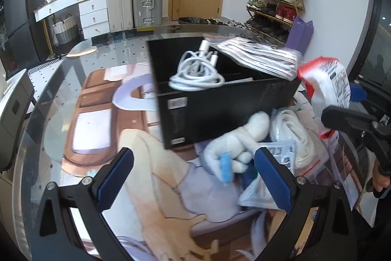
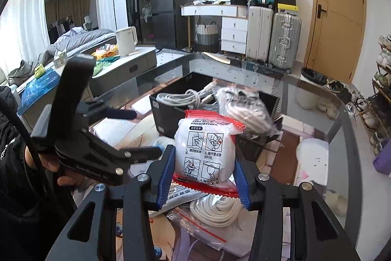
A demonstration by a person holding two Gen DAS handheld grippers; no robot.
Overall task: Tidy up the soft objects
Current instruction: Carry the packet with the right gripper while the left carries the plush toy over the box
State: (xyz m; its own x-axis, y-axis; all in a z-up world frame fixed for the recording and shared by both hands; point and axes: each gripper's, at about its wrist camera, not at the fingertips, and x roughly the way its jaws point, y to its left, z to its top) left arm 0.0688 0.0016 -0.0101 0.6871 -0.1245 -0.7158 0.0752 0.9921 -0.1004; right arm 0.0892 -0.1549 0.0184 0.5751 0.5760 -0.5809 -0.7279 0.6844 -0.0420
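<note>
Right tool grips a white packet with red crimped ends, its blue pads pressed against both sides of the packet, which is held off the table and clear of the clutter below. From the left wrist view the same packet hangs in the air to the right of the black box, near its corner. Left tool stands wide with nothing between its pads, poised above a white plush toy that lies on the table against the front of the box. A coiled white cable sits in the box's left compartment, and a striped bag leans over its right rim. Beside the plush toy lies a clear zip bag holding a coil of white rope, directly under the raised packet. Glass covers the table, over a printed mat.
</note>
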